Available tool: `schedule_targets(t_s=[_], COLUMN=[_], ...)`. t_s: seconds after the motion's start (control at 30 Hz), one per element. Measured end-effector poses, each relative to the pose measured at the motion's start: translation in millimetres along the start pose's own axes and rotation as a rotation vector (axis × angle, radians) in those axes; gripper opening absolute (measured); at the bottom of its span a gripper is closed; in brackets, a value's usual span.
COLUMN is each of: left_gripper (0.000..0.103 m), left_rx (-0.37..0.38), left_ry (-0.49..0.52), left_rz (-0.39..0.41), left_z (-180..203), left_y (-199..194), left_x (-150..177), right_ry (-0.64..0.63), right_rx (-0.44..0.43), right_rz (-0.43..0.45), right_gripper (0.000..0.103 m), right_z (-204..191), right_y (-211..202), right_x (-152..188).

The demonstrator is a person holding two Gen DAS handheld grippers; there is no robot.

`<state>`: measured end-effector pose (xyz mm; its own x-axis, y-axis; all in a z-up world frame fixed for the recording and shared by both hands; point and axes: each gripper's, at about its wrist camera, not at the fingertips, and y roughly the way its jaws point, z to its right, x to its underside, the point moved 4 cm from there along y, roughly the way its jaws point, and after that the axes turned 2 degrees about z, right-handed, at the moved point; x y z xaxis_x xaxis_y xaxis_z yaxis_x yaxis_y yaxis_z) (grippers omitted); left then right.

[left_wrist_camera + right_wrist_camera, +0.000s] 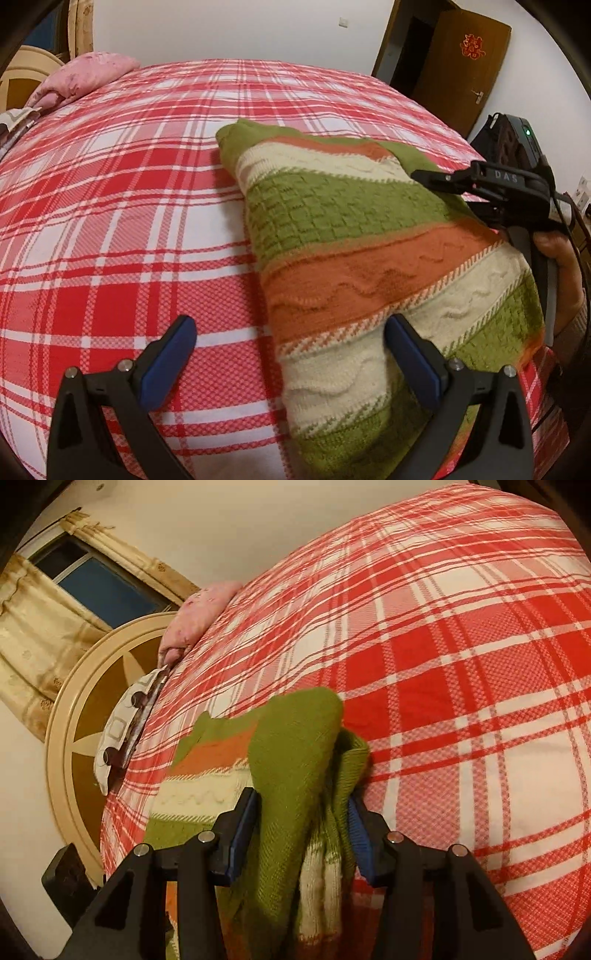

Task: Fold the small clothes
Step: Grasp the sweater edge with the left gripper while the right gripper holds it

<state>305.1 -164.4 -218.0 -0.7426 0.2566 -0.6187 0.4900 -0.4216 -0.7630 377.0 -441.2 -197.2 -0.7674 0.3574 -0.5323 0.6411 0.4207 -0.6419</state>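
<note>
A small knitted sweater (351,236) with green, orange and cream stripes lies folded on the red plaid bed (129,206). My left gripper (291,325) is open, low over the sweater's near left edge; its right finger (410,354) rests on the knit and its left finger is over bare sheet. My right gripper (424,175) is at the sweater's far right corner. In the right wrist view my right gripper (301,805) is shut on a bunched green and cream part of the sweater (295,760).
A pink pillow (85,74) and a patterned cloth (122,731) lie at the head of the bed by a round cream headboard (74,716). A brown door (461,62) stands behind the bed. Curtains (33,635) frame a dark window.
</note>
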Motion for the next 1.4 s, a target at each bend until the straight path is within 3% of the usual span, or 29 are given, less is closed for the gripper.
schedule_targets(t_s=[0.27,0.63,0.67,0.73,0.9,1.03,1.4], left_gripper=[0.103,0.103,0.099,0.064,0.038,0.031,0.027], left_rx=[0.004,0.035,0.051,0.124,0.087,0.069,0.062], left_ry=[-0.001,-0.026,-0.02,0.006,0.072,0.096,0.135], left_rz=[0.0,-0.009,-0.008,0.0,0.038,0.048,0.101], left_z=[-0.5,1.9,3.5,11.5,21.5,24.7,23.5], left_y=[1.2,0.3,-0.4,-5.5,-19.3,-32.8,-73.9], left_x=[-1.2,2.2,2.2,4.3,5.1,4.3,12.1], right_ry=[0.002,0.02,0.02,0.032,0.004,-0.008,-0.028], right_rx=[0.037,-0.003,-0.01,-0.038,-0.005,-0.019,-0.025], right_rz=[0.025,-0.008,-0.012,-0.01,0.05,0.1,0.115], right_gripper=[0.057,0.051,0.048,0.033,0.028,0.028,0.028], right_z=[8.1,9.6,8.2,3.8,-11.3,-24.6,-54.1], right_y=[-1.3,4.4,4.6,2.6,-9.3,-25.1,-41.4], right_x=[-6.7,-2.1,-1.9,-1.0,3.7,4.5,12.2])
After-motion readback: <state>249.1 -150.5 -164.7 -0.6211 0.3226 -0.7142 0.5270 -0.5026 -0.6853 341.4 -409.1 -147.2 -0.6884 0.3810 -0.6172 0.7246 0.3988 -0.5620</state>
